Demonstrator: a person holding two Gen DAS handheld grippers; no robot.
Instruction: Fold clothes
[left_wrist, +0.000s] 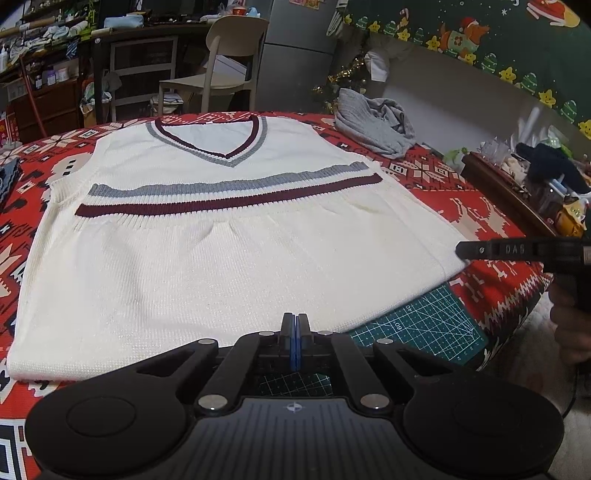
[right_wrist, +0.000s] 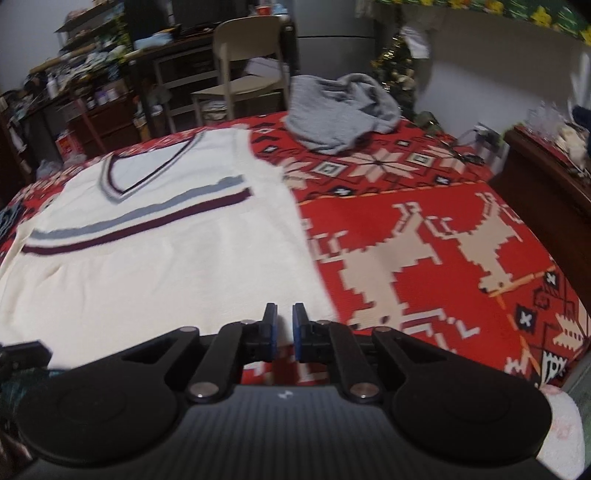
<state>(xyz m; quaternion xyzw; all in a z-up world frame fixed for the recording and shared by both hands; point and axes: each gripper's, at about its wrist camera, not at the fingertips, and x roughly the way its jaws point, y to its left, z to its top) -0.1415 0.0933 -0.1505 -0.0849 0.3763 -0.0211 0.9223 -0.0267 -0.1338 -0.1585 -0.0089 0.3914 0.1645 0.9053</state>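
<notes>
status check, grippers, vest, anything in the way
Left hand-held gripper shut, empty, at the vest hem. Right hand-held gripper nearly closed, nothing between pads. White knit vest flat, unfolded. Grey sweater heaped beyond, clear of it.

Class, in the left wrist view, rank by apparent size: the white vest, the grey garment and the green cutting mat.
1. white vest
2. grey garment
3. green cutting mat: unsure, since the vest hides part of it
</notes>
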